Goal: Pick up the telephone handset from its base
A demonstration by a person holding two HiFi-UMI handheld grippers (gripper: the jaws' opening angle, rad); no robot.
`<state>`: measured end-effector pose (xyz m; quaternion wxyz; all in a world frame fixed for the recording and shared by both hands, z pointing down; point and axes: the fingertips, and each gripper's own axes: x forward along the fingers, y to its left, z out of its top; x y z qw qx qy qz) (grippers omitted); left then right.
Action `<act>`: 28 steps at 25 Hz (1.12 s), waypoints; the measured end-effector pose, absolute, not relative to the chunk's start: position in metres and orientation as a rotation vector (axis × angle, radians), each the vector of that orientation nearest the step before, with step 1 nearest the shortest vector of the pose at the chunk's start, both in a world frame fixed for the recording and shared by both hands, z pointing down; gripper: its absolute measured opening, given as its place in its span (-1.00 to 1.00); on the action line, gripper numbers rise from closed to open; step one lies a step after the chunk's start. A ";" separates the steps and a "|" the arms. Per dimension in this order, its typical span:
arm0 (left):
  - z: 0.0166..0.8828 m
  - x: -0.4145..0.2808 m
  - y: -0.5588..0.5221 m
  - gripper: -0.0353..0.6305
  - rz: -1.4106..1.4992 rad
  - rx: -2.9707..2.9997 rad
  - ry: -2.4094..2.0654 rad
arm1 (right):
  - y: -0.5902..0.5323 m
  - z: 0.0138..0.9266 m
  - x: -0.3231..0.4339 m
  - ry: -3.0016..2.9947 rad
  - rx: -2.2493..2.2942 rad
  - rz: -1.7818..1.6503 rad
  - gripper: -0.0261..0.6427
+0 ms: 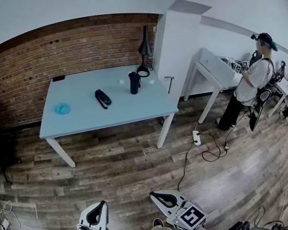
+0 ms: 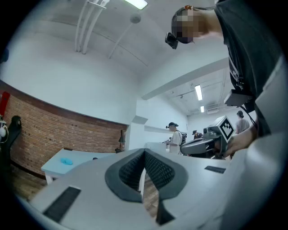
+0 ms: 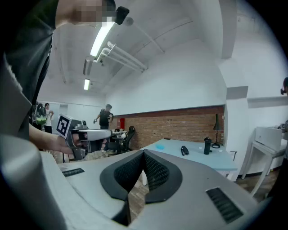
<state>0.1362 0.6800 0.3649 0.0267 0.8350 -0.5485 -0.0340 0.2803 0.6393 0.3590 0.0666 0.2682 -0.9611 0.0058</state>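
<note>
The black telephone point(image 1: 102, 98) lies on the light blue table point(image 1: 132, 111) far ahead, with its handset resting on the base. In the right gripper view the telephone point(image 3: 184, 150) shows small on that table point(image 3: 216, 161). My left gripper point(image 1: 101, 205) and right gripper point(image 1: 154, 195) are held low over the wooden floor, well short of the table. The left gripper point(image 2: 144, 152) has its jaws together and nothing between them. The right gripper point(image 3: 144, 152) is likewise shut and empty.
On the table stand a black bottle point(image 1: 135, 82), a blue disc point(image 1: 62, 108) and a black desk lamp point(image 1: 143, 48). A person point(image 1: 254, 84) stands at a white desk point(image 1: 210, 69) to the right. A power strip point(image 1: 196, 138) and cables lie on the floor.
</note>
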 end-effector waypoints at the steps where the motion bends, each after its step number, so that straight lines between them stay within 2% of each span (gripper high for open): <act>1: 0.367 0.135 0.678 -0.84 -0.085 2.580 -1.698 | 0.637 0.367 0.281 -2.891 0.812 0.018 -0.90; 16: 0.410 0.118 0.660 -0.84 0.072 2.487 -1.593 | 0.623 0.392 0.254 -2.776 0.845 -0.003 -0.83; 28: 0.435 0.085 0.664 -0.84 0.095 2.459 -1.508 | 0.635 0.417 0.199 -2.712 0.790 0.016 -0.83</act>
